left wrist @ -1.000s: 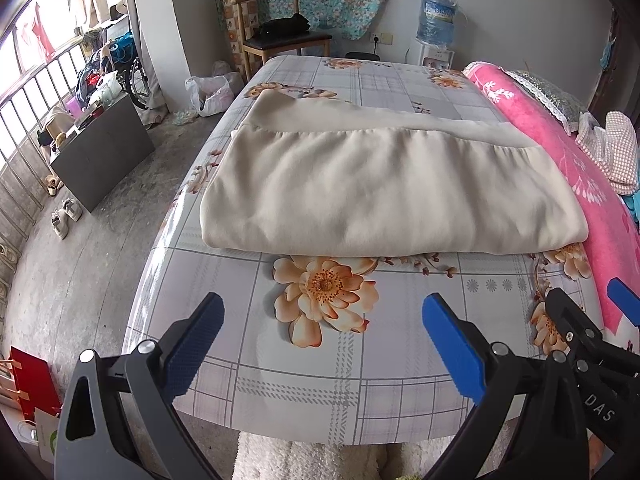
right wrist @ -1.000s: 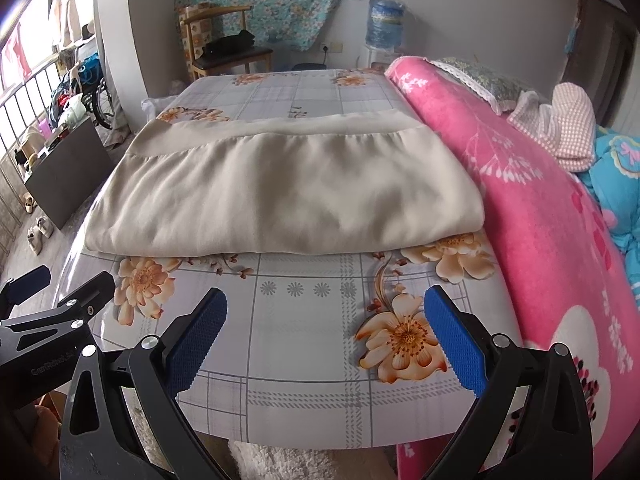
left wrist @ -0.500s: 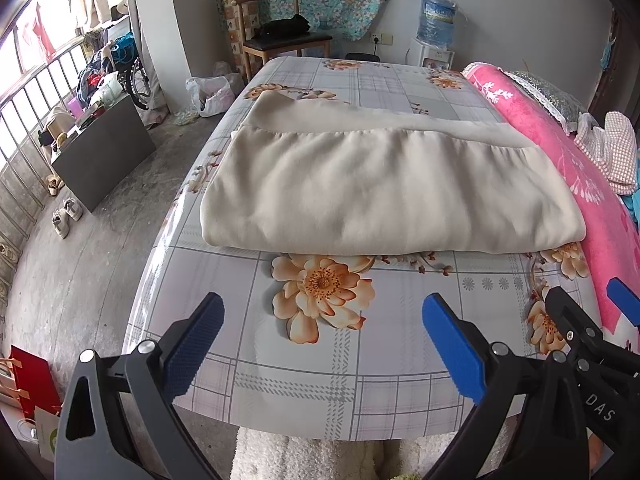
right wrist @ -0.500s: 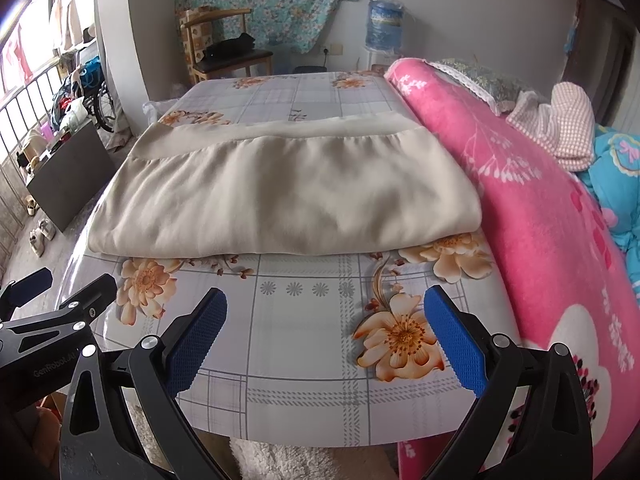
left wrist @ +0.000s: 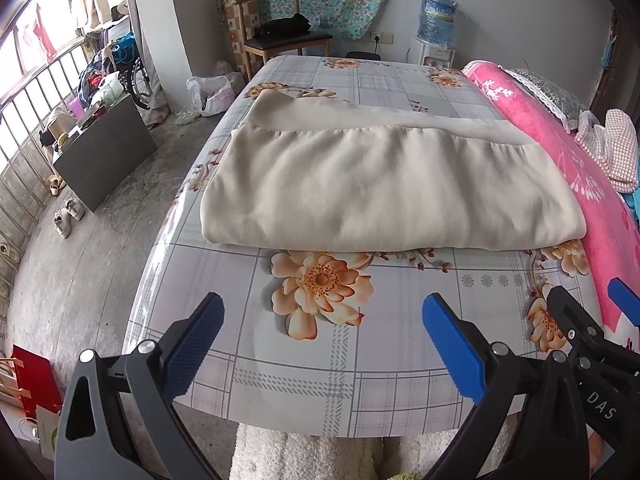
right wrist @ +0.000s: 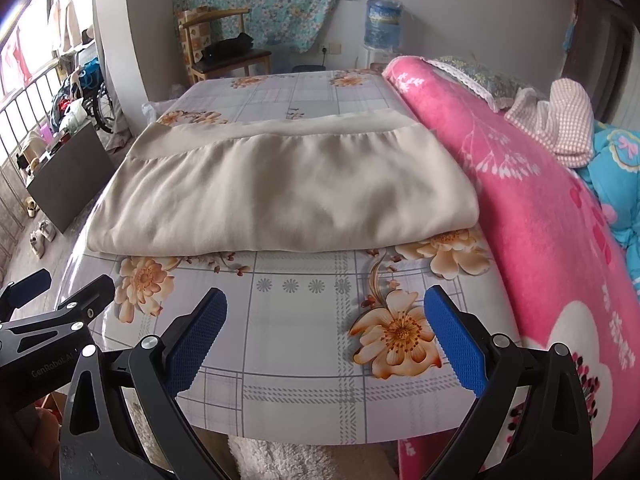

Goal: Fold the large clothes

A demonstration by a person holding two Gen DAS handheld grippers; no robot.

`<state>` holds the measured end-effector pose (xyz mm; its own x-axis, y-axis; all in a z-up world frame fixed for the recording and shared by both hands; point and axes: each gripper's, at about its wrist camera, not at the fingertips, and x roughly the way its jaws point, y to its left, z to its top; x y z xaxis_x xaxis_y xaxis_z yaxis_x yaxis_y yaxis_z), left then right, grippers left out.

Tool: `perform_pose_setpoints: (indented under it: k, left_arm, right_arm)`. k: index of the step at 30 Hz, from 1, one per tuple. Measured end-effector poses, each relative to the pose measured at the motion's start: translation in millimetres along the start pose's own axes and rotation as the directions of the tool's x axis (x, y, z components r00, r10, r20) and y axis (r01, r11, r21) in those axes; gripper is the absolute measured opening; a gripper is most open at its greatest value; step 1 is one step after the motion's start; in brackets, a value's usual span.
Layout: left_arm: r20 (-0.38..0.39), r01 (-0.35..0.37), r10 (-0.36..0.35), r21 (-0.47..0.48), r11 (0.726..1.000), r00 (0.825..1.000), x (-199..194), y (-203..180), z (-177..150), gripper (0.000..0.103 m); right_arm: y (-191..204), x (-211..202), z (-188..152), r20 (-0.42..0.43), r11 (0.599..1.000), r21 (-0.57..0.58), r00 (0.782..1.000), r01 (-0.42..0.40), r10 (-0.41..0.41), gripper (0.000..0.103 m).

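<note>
Both grippers hover off the folded cloth

Right now I have the left gripper above the near end of the bed, its blue pads spread wide with nothing between them. My right gripper sits the same way, jaws apart and empty, over the flowered sheet close to the pink blanket. Each gripper shows at the edge of the other's view, so they are side by side at the foot of the bed.

I see the beige garment lying folded flat across the middle of the bed, well apart from both sets of pads. Its near edge is a rounded fold running across the bed, just beyond a large orange flower print on the sheet. At the far side a lower layer sticks out past the upper layer as a plain band. Its right end lies just beside the pink blanket, and its left end reaches close to the bed's left edge.

Beyond the bed I can make out a wooden chair and a water bottle against the far wall
</note>
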<state>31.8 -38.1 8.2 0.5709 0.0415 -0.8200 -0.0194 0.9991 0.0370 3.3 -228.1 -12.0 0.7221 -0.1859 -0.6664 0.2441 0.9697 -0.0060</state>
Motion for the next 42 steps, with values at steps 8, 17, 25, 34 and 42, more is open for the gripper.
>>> perform_pose_setpoints:
  k: [8,17,25,34,42]
  left_arm:
    - [0.003,0.001,-0.001,-0.002,1.000,1.000,0.2,0.1,0.2,0.098]
    - [-0.005,0.007,-0.007,-0.008,1.000,1.000,0.9,1.3,1.2,0.098]
    - [-0.004,0.009,-0.009,-0.009,1.000,1.000,1.2,2.0,0.9,0.098]
    - [-0.005,0.010,-0.010,-0.010,1.000,1.000,1.5,3.0,0.8,0.098]
    - [-0.004,0.008,-0.008,-0.009,1.000,1.000,1.3,2.9,1.2,0.098]
  right_arm:
    - [-1.3,0.1,1.5,0.001,1.000,0.000,1.000,-0.002,0.002,0.095]
    - [-0.9,-0.1,1.8,-0.005,1.000,-0.002,1.000,0.004,-0.004,0.095]
    - [-0.2,-0.7,1.7,0.000,1.000,-0.007,1.000,0.008,-0.008,0.095]
    - [0.7,-0.8,2.0,-0.001,1.000,-0.010,1.000,0.010,-0.010,0.095]
    - [0.2,0.2,2.5,-0.003,1.000,-0.013,1.000,0.008,-0.008,0.095]
